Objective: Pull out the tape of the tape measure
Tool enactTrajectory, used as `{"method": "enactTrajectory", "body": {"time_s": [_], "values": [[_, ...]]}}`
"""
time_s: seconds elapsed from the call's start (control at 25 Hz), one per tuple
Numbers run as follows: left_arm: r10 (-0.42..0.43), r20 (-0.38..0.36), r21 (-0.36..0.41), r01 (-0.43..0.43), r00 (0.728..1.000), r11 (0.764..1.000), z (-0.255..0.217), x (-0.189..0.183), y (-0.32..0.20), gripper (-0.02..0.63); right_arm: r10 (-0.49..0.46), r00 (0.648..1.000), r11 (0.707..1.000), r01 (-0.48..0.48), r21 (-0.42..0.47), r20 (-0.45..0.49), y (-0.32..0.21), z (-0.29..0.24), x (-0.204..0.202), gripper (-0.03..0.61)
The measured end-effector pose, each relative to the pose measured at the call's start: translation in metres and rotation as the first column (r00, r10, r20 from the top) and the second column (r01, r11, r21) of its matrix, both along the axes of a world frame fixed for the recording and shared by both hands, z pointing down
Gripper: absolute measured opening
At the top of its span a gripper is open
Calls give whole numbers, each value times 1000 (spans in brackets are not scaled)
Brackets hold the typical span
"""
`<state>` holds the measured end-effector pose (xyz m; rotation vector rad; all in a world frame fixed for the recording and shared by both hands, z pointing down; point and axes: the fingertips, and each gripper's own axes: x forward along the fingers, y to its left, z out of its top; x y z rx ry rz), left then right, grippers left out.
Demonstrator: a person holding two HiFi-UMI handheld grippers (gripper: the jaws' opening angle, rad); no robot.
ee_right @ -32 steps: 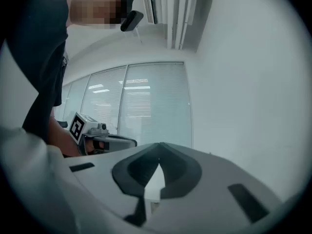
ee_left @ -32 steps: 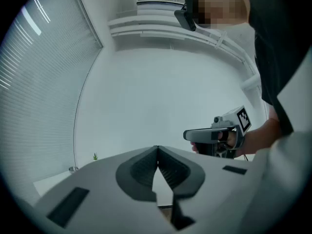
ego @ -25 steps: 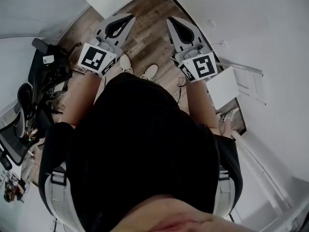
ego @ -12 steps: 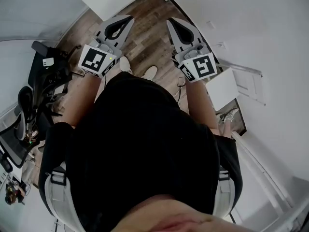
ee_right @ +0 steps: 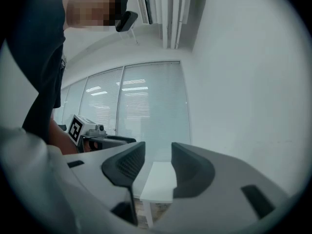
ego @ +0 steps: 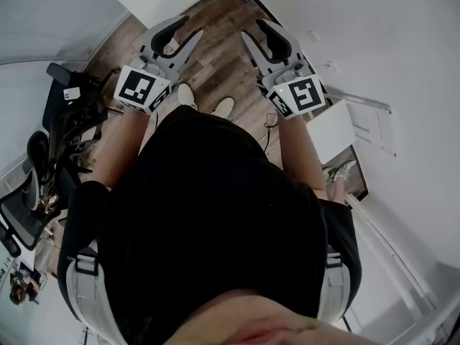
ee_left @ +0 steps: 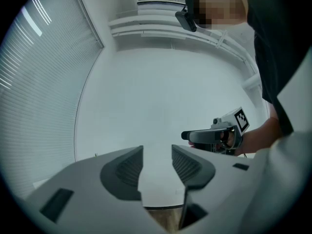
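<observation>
At the far left of the head view stands a dark office chair point(ego: 61, 124), and no tape measure shows there or anywhere else in the three views, so its place cannot be told. The left gripper point(ego: 188, 27) points level over the wooden floor point(ego: 215, 13). Its jaws have just been opening and stand partly apart, with only the pale wall between them in its own view. Below the middle are the person's shoes point(ego: 223, 106). The right gripper point(ego: 254, 29) is held level beside the left one, well apart from it. Its jaws have also just been opening, to about the same gap, and they grip nothing; a white table point(ee_right: 158, 182) shows far off through the gap. Both grippers are empty, so the task looks not yet begun. Once found, the tape measure will probably handle as a small, hard, fairly heavy case that one gripper can clamp across its flat sides. The blade is likely thin, springy and slick, so the other gripper should take it by the end hook and pull straight, since the spring may snatch it back.
</observation>
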<state>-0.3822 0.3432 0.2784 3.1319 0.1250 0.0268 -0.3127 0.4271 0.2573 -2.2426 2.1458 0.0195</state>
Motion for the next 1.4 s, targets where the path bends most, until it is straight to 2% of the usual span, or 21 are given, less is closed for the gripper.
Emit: {"method": "enactTrajectory", "body": {"time_s": [0.08, 0.12, 0.2, 0.36, 0.52, 0.92, 1.24, 1.4], "values": [[5, 9, 2, -5, 1000, 1000, 2, 4, -1, 294, -14, 1000, 1000, 14, -3, 5, -1, 1, 3, 222], [4, 10, 4, -4, 1000, 1000, 2, 6, -2, 328, -23, 1000, 1000, 23, -6, 6, -1, 2, 4, 259], [-2, 0, 8, 2, 1000, 1000, 0, 7, -2, 370, -37, 999, 999, 37, -11, 2, -1, 3, 5, 325], [-11, -23, 17, 11, 1000, 1000, -7, 10, 0, 421, -31, 999, 999, 31, -11, -10, 3, 2, 11, 390], [-7, -22, 26, 7, 1000, 1000, -8, 15, 5, 437, -27, 1000, 1000, 26, -14, -10, 7, 4, 17, 421], [-30, -8, 38, 30, 1000, 999, -6, 33, 25, 439, -27, 1000, 1000, 27, -10, -4, 33, 7, 38, 423], [-59, -21, 43, 60, 998, 997, -12, 51, 55, 437, -62, 998, 998, 62, -8, -2, 58, 9, 51, 423], [-80, -1, 55, 80, 997, 995, -7, 62, 57, 437, -75, 997, 997, 75, -6, 0, 62, 10, 63, 423]]}}
